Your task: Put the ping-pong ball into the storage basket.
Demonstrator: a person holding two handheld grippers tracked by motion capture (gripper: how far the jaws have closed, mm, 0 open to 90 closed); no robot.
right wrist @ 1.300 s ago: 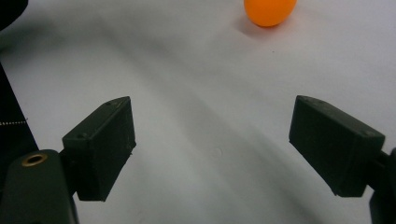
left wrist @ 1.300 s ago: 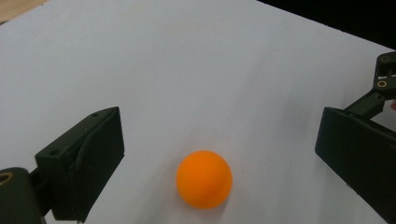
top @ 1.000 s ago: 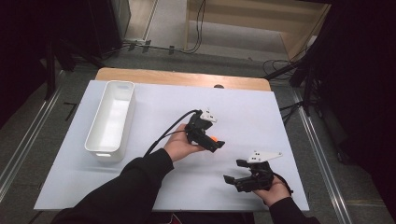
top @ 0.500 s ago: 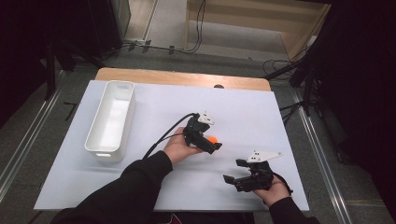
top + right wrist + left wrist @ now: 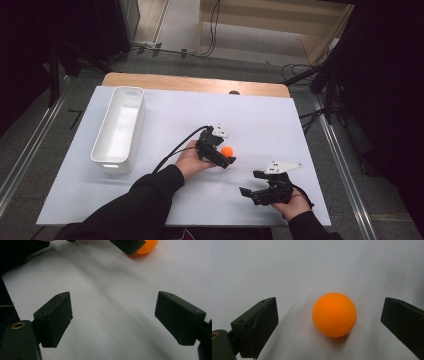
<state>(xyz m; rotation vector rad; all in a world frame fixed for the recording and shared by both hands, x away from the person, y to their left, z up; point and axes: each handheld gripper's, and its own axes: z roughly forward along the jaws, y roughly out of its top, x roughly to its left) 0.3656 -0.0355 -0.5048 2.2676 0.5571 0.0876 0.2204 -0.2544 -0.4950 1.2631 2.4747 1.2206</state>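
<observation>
Smooth round orange ball (image 5: 334, 314) btwn spread left gripper (image 5: 329, 322) fingers.

Smooth ball, dull black jaws

The orange ball (image 5: 334, 314) looked like smooth, matt plastic. The white table (image 5: 280, 120) looked smooth, and the bin (image 5: 118, 130) shiny plastic.

My black left gripper (image 5: 223, 150) trails a black cable, my right gripper (image 5: 252, 183) wears a grey three-cornered plate; blocky black jaws, black sleeves on both arms.
</observation>
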